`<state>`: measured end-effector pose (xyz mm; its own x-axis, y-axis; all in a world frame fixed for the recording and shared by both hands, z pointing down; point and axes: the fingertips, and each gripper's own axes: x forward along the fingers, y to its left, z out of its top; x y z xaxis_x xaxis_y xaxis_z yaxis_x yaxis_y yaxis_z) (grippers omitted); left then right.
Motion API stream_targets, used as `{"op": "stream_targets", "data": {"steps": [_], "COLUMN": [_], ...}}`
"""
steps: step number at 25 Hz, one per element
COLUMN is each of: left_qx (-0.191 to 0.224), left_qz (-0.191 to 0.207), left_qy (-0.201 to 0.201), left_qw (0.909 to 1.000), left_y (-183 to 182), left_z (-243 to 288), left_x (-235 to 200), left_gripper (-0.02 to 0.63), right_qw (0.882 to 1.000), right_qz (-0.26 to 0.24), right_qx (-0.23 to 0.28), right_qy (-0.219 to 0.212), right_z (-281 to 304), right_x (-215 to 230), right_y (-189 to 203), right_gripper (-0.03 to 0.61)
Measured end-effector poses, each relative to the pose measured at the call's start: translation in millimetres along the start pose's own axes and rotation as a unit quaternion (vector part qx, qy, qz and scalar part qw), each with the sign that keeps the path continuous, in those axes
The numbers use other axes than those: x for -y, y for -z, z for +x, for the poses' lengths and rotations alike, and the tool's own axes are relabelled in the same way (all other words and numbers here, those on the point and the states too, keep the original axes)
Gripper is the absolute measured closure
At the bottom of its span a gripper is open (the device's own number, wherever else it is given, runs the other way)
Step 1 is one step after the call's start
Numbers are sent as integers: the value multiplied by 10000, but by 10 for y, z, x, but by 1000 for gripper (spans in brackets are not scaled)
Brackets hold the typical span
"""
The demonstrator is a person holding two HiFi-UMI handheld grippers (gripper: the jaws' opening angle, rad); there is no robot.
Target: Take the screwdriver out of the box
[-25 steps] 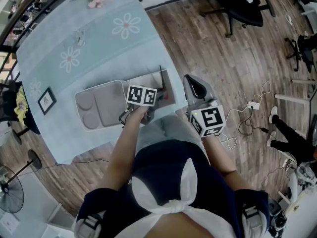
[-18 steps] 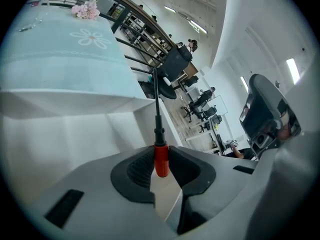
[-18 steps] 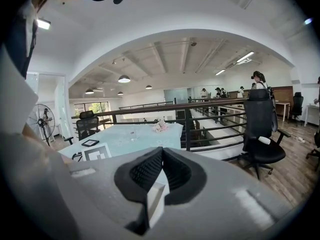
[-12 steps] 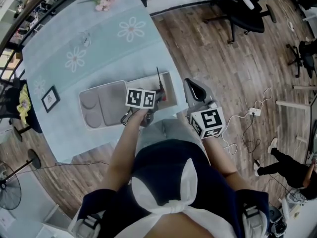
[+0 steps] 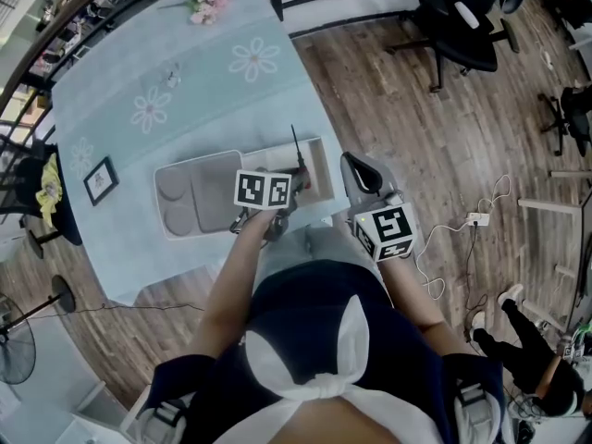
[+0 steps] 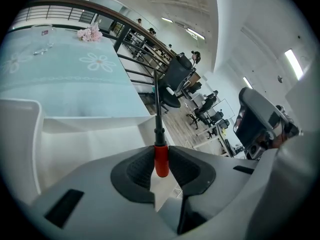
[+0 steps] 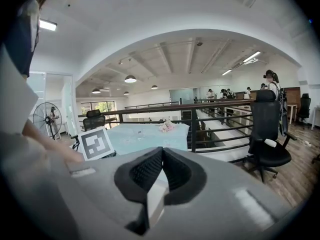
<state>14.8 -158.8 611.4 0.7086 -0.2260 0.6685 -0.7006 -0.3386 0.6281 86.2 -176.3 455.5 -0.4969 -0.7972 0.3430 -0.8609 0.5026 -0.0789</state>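
The left gripper [image 5: 289, 189] has lifted since a second ago, and the red-handled screwdriver with a thin black shaft [image 5: 295, 151] has come up with it. The shaft tip now stands above the far wall of the open white rectangular box [image 5: 320, 158], where before it lay lower along the box's right side.

In the left gripper view, the left gripper [image 6: 160, 165] has its ribbed black pads [image 6: 137, 170] closed narrowly on the red handle of the screwdriver [image 6: 158, 126]. The shaft points up and away over the white walls of the box [image 6: 90, 134].

The box sits by the near right corner of the table, which is covered by a pale blue cloth with white flowers [image 5: 185, 91]. A pale grey moulded tray [image 5: 199, 192] lies against the box's left side.

The right gripper [image 5: 359, 163] is just off the table's right edge beside that corner, near the box but not touching it. In its own view, the right gripper [image 7: 161, 156] has its pads closed together with nothing between them.

A small black picture frame [image 5: 101, 180] lies near the table's left edge. A bunch of pink flowers [image 5: 211, 1] lies at the far edge.
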Motion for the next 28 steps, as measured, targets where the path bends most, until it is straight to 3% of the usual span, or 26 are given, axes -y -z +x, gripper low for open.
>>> {"op": "stream_targets", "data": {"steps": [15, 28], "left_qx": [584, 1263], "left_qz": [158, 784], "left_qy": [-168, -362], "left_qw": [9980, 9882], "left_y": [-169, -394], "left_z": [-329, -718], "left_x": [246, 631], "left_gripper": [514, 514], "right_qw": [9998, 9995], "right_qz": [-59, -116], "right_qx": [83, 171], "right_qy": [-161, -240], "right_z": [-113, -181], "right_x": [-153, -236], "right_y": [-19, -62], "right_gripper": [580, 580]}}
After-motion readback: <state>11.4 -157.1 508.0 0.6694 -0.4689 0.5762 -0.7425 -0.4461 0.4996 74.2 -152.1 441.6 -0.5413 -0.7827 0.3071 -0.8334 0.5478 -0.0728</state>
